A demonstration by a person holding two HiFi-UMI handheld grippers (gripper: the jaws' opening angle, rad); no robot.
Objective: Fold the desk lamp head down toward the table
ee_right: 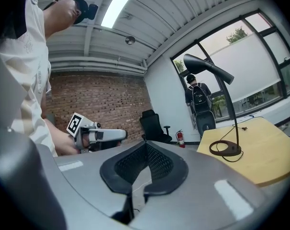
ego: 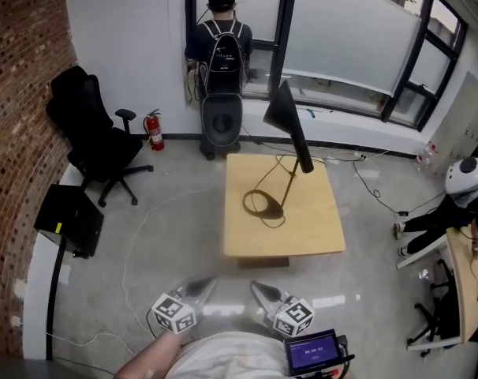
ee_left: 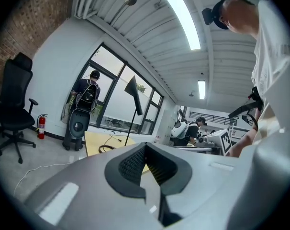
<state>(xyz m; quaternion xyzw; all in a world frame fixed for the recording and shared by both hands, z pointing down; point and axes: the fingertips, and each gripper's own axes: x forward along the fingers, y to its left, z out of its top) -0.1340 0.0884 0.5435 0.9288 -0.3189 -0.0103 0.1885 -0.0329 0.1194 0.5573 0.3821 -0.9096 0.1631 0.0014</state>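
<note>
Head view: the lamp (ego: 300, 148) stands upright on the counter (ego: 310, 231) with its head raised. The left gripper (ego: 203, 286) and right gripper (ego: 259, 290) hang well short of it.
Left gripper view: fingers (ee_left: 128, 169) pressed together, empty.
Right gripper view: likewise.

The black desk lamp (ego: 285, 152) stands upright on the wooden table (ego: 318, 227), head raised.
</note>
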